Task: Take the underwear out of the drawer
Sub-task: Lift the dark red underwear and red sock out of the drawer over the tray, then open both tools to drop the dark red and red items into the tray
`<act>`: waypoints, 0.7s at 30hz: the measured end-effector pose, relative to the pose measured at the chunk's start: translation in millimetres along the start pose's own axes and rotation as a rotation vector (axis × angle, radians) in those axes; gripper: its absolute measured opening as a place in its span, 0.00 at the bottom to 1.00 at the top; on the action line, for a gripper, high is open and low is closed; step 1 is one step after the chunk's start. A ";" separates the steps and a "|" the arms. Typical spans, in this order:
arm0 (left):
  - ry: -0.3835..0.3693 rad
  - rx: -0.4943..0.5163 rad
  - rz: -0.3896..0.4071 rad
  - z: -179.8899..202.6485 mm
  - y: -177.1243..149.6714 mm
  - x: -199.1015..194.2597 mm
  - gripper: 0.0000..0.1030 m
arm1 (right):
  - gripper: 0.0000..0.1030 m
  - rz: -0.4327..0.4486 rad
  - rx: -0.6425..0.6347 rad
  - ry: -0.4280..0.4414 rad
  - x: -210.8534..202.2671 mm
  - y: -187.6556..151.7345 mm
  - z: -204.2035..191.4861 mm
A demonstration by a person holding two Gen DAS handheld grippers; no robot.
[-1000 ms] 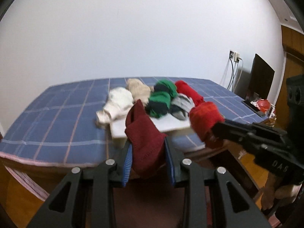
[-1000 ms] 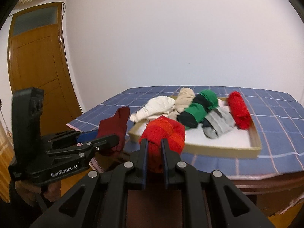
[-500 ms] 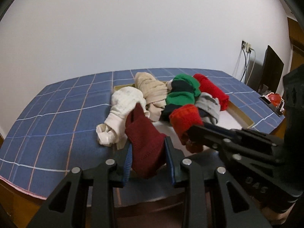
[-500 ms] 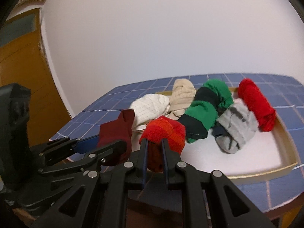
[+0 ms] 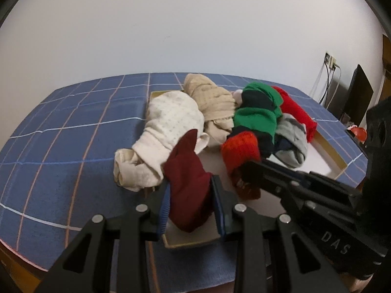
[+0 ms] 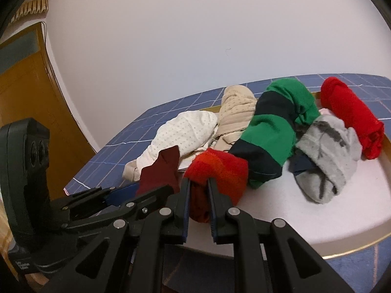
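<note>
My left gripper (image 5: 191, 199) is shut on a dark maroon piece of underwear (image 5: 189, 185), held just above the near corner of the shallow tray-like drawer (image 5: 328, 150). Beside it my right gripper (image 6: 198, 204) is shut on a red-orange rolled piece (image 6: 220, 171), over the drawer's white floor. The right gripper (image 5: 246, 171) shows in the left wrist view with that red-orange roll (image 5: 240, 150); the left gripper (image 6: 151, 188) and maroon piece (image 6: 162, 171) show at left in the right wrist view. Several rolled pieces lie in the drawer: white dotted (image 5: 171, 122), beige (image 5: 210, 97), green and navy (image 6: 273, 131), grey (image 6: 327, 151), red (image 6: 352, 117).
The drawer (image 6: 361, 244) sits on a table with a blue checked cloth (image 5: 68, 131). A white wall stands behind. A wooden door (image 6: 36, 92) is on the left of the right wrist view. A dark screen (image 5: 359, 92) and wall socket with cables (image 5: 330, 61) are at the right.
Both grippers have moved forward and down toward the drawer, each still holding its piece. The drawer and rolled pieces now look larger and closer, and the grippers hang over its near edge.
</note>
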State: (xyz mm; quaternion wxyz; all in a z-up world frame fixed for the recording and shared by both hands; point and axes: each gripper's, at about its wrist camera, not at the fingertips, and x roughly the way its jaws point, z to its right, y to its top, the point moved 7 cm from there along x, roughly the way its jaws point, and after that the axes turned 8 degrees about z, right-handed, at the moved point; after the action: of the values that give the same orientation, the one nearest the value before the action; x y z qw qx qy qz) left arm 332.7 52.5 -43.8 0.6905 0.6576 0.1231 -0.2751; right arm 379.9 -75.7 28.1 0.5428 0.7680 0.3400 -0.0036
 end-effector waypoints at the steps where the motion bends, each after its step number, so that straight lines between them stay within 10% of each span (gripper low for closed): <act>1: 0.002 -0.001 0.001 -1.1 0.0 1.2 0.30 | 0.17 0.002 0.000 0.003 1.1 -0.2 -0.1; 16: 0.004 -0.049 -0.027 -2.7 3.9 -4.6 0.38 | 0.21 -0.039 0.030 0.044 -3.9 0.3 -0.7; 18: 0.000 -0.065 -0.023 -3.1 5.4 -10.3 0.44 | 0.21 -0.046 0.065 0.089 -9.5 3.3 -2.2; 21: 0.108 -0.063 0.030 -12.0 13.3 -28.4 0.79 | 0.29 0.003 0.090 0.123 -26.2 12.7 -5.3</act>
State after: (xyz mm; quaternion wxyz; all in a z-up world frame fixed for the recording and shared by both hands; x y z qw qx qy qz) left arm 319.0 70.2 -18.8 0.7074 0.6511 0.1588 -0.2248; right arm 364.6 -87.2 50.6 0.4857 0.7910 0.3709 0.0290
